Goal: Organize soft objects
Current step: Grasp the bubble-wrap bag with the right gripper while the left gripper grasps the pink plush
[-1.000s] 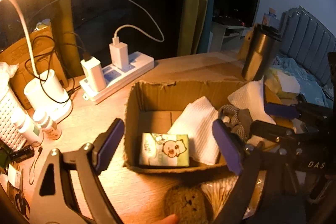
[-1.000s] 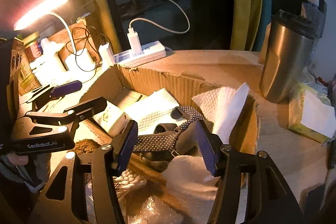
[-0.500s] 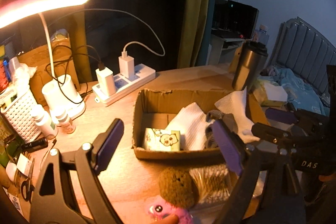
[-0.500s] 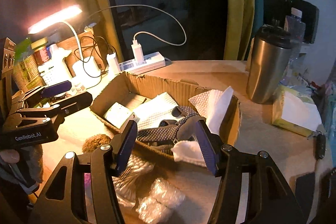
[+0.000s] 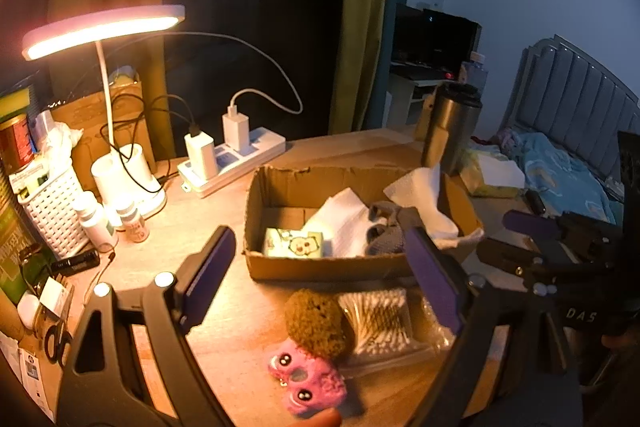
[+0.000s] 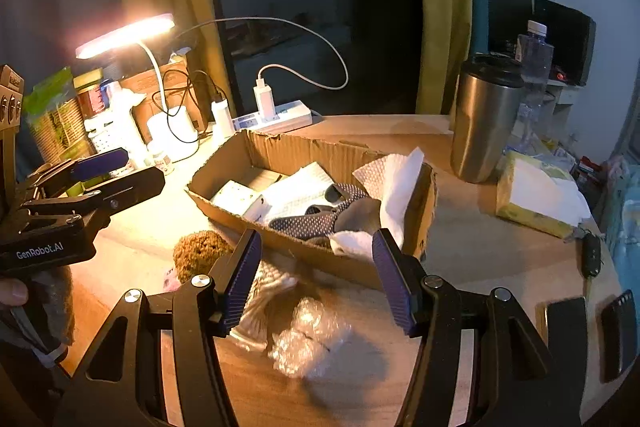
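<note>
A cardboard box (image 5: 328, 265) (image 6: 320, 147) on the wooden desk holds white paper towels (image 5: 340, 223) (image 6: 298, 189), a dotted grey cloth (image 6: 320, 221), a small tissue pack (image 5: 294, 243) and a white towel (image 6: 400, 183). In front of the box lie a brown sponge (image 5: 314, 323) (image 6: 200, 251), a pink plush toy (image 5: 306, 383), a bag of cotton swabs (image 5: 378, 319) and crinkled plastic wrap (image 6: 310, 339). My left gripper (image 5: 320, 275) is open and empty, above the sponge. My right gripper (image 6: 316, 275) is open and empty, in front of the box.
A lit desk lamp (image 5: 104, 31), a power strip with chargers (image 5: 232, 159), a white basket (image 5: 52, 203) and small bottles (image 5: 132, 223) stand at the left. A steel tumbler (image 6: 484, 119) and a yellow tissue pack (image 6: 536, 199) stand at the right.
Both grippers have pulled back and up from the box, both open. The sponge, pink toy, swabs and plastic wrap in front of the box have come into view.
</note>
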A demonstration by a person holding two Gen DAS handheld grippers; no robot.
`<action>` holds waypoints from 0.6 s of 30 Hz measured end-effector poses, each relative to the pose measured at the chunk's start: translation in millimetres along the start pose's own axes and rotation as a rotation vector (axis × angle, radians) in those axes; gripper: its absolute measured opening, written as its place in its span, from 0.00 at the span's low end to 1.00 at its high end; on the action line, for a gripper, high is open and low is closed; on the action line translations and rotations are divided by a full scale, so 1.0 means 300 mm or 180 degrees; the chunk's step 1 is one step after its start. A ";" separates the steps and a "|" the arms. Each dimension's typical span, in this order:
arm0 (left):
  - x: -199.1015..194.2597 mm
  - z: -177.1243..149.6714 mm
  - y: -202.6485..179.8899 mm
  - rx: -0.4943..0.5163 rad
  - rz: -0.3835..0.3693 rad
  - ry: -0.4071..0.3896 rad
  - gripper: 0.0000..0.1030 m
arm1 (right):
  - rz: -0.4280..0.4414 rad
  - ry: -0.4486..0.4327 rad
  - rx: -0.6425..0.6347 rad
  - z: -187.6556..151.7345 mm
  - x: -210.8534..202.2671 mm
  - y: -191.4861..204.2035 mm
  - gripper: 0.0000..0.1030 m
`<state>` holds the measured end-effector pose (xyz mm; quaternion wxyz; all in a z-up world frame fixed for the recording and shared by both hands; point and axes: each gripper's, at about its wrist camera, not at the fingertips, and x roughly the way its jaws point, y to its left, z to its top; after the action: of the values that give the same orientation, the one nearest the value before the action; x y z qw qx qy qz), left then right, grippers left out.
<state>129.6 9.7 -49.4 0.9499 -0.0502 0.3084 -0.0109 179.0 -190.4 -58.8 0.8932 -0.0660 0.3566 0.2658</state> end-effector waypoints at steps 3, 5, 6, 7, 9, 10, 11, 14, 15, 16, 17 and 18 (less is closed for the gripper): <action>-0.011 -0.015 -0.007 0.0005 -0.0005 0.0004 0.85 | -0.0012 -0.0003 0.0014 -0.018 -0.014 0.000 0.59; -0.015 -0.027 -0.009 0.0005 -0.0008 0.0020 0.85 | -0.0017 0.0004 0.0020 -0.029 -0.018 0.000 0.59; -0.017 -0.032 -0.010 0.0006 -0.0011 0.0026 0.85 | -0.0018 0.0009 0.0023 -0.035 -0.020 0.000 0.59; -0.019 -0.039 -0.011 0.0007 -0.0011 0.0032 0.85 | -0.0021 0.0014 0.0024 -0.043 -0.023 0.004 0.59; -0.025 -0.056 -0.011 0.0001 -0.0011 0.0045 0.85 | -0.0030 0.0026 0.0026 -0.055 -0.026 0.007 0.59; -0.027 -0.068 -0.008 -0.0008 -0.0007 0.0060 0.85 | -0.0030 0.0034 0.0029 -0.062 -0.027 0.009 0.59; -0.025 -0.077 -0.007 -0.0014 -0.0002 0.0077 0.85 | -0.0029 0.0045 0.0030 -0.072 -0.027 0.011 0.59; -0.021 -0.115 0.006 -0.0032 0.0015 0.0138 0.85 | -0.0022 0.0089 0.0040 -0.100 -0.021 0.016 0.59; -0.021 -0.126 0.010 -0.0035 0.0021 0.0150 0.85 | -0.0018 0.0103 0.0043 -0.109 -0.017 0.017 0.59; -0.018 -0.139 0.016 -0.0043 0.0030 0.0171 0.85 | -0.0011 0.0124 0.0048 -0.121 -0.012 0.019 0.59; -0.015 -0.154 0.024 -0.0056 0.0038 0.0199 0.85 | -0.0004 0.0141 0.0055 -0.130 -0.007 0.022 0.59; -0.013 -0.167 0.030 -0.0064 0.0046 0.0219 0.85 | 0.0001 0.0159 0.0060 -0.139 -0.003 0.024 0.59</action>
<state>97.0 14.4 -88.5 0.9382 -0.0571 0.3413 -0.0027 149.8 -197.4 -88.4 0.8845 -0.0641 0.3813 0.2609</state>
